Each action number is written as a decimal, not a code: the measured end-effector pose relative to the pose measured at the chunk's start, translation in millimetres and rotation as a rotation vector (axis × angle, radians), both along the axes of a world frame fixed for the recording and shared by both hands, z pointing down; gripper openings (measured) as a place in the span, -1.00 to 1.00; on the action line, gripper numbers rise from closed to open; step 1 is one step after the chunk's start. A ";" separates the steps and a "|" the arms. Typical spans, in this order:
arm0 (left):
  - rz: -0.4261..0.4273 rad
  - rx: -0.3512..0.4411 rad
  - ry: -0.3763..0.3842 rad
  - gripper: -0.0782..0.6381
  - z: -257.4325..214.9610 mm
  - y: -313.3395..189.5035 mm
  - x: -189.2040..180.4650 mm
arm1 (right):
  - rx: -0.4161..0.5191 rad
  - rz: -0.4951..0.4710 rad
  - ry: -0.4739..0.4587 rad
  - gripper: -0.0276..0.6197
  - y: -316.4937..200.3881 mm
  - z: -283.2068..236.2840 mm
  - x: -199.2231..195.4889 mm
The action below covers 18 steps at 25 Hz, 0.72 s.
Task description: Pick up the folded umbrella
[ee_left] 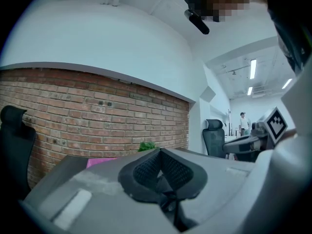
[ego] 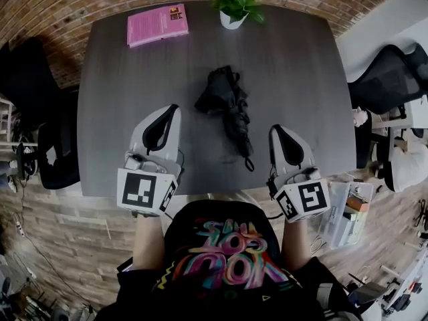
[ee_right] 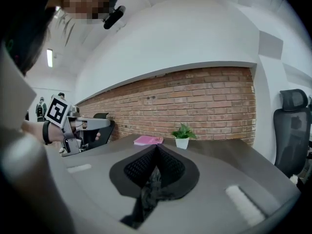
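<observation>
The folded black umbrella [ego: 227, 105] lies crumpled in the middle of the dark grey table [ego: 114, 99], its handle end and strap loop [ego: 249, 163] pointing toward the front edge. My left gripper [ego: 172, 109] hovers to its left, shut and empty, a short gap from the fabric. My right gripper [ego: 277, 130] is shut too, to the right of the handle end, apart from it. In the left gripper view the pads [ee_left: 151, 167] meet at the tip. In the right gripper view dark crumpled fabric [ee_right: 151, 189] shows through the slot under the shut tips [ee_right: 156, 148].
A pink book [ego: 158, 24] lies at the table's far left and a small potted plant [ego: 235, 7] stands at the far edge. Black office chairs stand at the left [ego: 47, 152] and right [ego: 391, 79]. A brick wall runs behind the table.
</observation>
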<state>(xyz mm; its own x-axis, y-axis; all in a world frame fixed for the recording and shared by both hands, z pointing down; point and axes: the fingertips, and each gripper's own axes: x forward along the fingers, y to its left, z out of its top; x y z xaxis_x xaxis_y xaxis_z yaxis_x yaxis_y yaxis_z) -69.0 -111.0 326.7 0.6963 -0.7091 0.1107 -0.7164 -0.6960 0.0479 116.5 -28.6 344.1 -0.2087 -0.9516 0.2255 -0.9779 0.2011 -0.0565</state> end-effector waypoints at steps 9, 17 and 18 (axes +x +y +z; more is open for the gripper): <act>-0.028 0.021 -0.015 -0.78 -11.7 -43.8 53.1 | 0.022 -0.080 -0.010 -0.91 -58.1 -9.1 42.1; -0.088 0.005 -0.044 -0.78 -5.4 -58.1 60.8 | 0.009 -0.150 -0.032 -0.91 -84.7 2.5 57.0; -0.092 0.003 -0.048 -0.78 -4.6 -58.9 60.2 | 0.008 -0.159 -0.032 -0.91 -87.0 3.4 56.1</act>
